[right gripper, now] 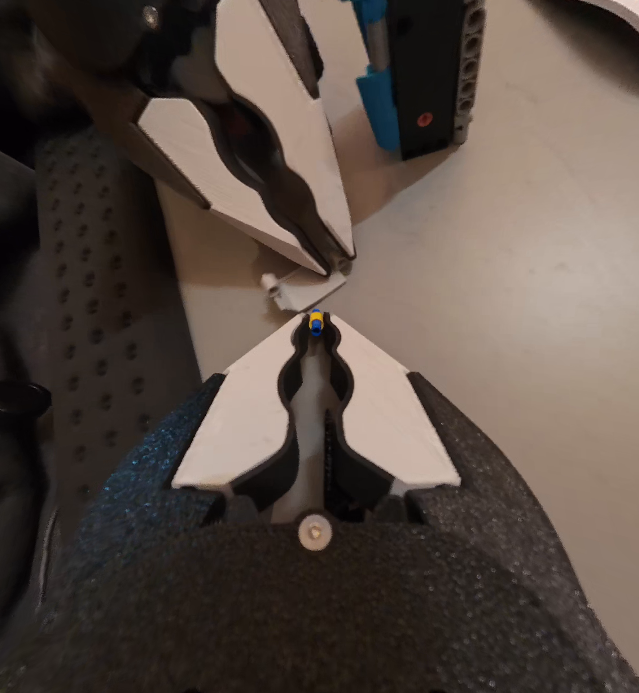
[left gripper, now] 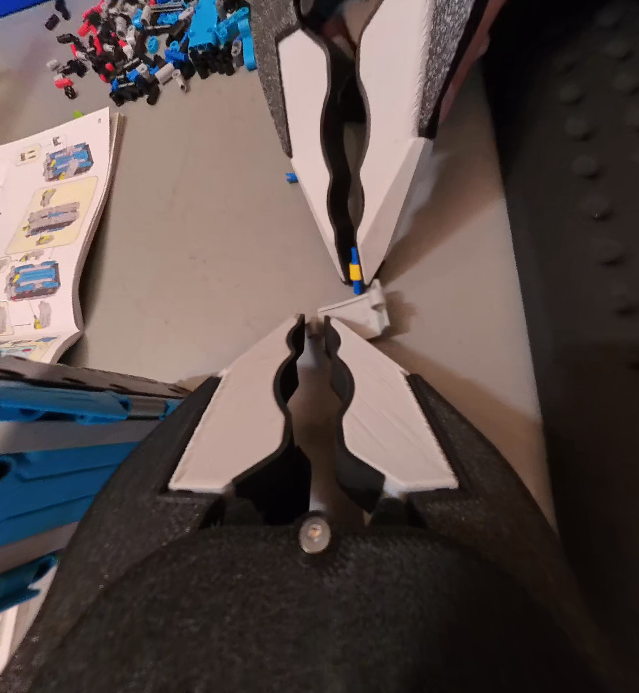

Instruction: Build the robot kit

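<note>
Two black, grainy gripper bodies with white wedge jaws, wavy black liners, one silver screw [right gripper: 314, 532] each.

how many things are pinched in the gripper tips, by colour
blue and yellow pin: 1, pinched in the right hand-held gripper
light grey piece: 1, held by the left hand-held gripper
total: 2

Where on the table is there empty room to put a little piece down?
There is bare grey table between the open instruction booklet and the right gripper. It is crowded at the far left, where the pile of loose bricks lies, near the blue model, and where both grippers meet at the grey piece held by the left gripper.
</note>
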The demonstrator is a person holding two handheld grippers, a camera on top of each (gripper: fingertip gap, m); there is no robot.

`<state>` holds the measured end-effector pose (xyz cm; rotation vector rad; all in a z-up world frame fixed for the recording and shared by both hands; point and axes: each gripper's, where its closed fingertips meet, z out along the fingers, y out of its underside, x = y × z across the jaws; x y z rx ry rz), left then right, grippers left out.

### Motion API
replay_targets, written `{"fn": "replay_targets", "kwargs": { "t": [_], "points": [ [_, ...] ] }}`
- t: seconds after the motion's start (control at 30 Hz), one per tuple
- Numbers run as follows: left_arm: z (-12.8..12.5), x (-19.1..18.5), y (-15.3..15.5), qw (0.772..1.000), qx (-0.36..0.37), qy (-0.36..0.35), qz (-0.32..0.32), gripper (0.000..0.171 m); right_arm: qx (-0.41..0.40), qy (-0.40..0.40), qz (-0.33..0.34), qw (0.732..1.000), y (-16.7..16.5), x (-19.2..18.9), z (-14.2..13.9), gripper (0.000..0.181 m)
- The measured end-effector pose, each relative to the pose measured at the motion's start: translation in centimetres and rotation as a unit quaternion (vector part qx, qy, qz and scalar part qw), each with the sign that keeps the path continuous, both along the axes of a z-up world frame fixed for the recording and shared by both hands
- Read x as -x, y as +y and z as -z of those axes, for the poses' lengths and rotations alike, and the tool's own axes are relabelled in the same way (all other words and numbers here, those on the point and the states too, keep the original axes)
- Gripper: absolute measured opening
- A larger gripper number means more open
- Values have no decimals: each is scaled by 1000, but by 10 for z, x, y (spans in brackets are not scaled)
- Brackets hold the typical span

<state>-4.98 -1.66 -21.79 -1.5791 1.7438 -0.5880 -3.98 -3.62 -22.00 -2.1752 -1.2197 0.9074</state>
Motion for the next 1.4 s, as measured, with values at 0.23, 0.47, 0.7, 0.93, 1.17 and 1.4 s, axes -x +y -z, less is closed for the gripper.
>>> {"fn": "replay_targets", "kwargs": {
  "t": [0.23, 0.47, 0.7, 0.93, 1.17, 1.4],
  "points": [
    [-6, 3, -3, 1000, 3, -19, 8, 4, -22, 27, 24, 999, 9, 0, -10, 7],
    [-12, 5, -10, 999, -4, -37, 27, 14, -46, 86, 42, 994, 17, 2, -31, 7],
    [-6, 16, -5, 997, 75, -17, 4, 17, -52, 72, 31, 996, 13, 5, -26, 7],
    [2, 13, -10, 996, 82, 6, 16, 13, -44, 68, 27, 996, 12, 6, -23, 7],
    [0, 8, -7, 998, 69, 0, 8, 22, -44, 55, 20, 997, 11, 9, -18, 7],
    [-7, 6, -9, 994, 107, -21, 12, 21, -42, 55, 23, 997, 12, 8, -18, 7]
  ]
}}
